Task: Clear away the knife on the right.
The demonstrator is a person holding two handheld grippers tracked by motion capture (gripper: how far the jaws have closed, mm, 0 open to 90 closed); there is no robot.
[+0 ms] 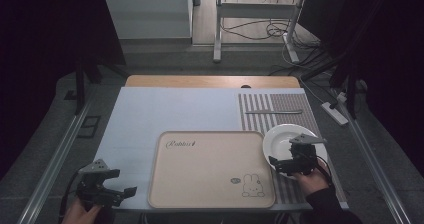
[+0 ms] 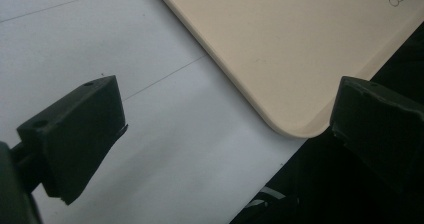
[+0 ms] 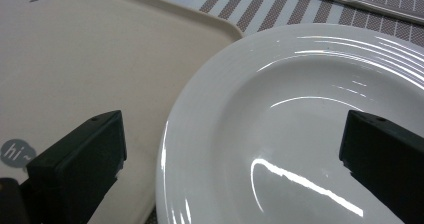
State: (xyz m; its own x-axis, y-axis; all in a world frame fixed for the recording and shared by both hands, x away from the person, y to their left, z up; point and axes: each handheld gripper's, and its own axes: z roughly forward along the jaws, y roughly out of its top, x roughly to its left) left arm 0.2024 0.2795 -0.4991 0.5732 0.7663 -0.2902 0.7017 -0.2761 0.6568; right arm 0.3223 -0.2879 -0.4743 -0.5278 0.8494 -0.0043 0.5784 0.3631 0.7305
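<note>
A beige tray (image 1: 210,166) with a rabbit drawing lies at the table's front middle. A white plate (image 1: 285,139) rests on the striped placemat (image 1: 280,106), its left rim beside the tray's right edge. My right gripper (image 1: 282,163) hovers over the plate's near side, open; in the right gripper view its jaws straddle the plate's (image 3: 300,134) left rim, with the tray (image 3: 90,69) to the left. My left gripper (image 1: 120,193) is open at the front left, with nothing between its jaws, just off the tray's near corner (image 2: 300,59).
A table knife (image 1: 274,112) lies across the placemat behind the plate. A pale blue mat (image 1: 165,114) covers the table's left and middle. The table's front edge runs just beneath my left gripper (image 2: 225,134). Cables and a desk frame lie on the floor beyond.
</note>
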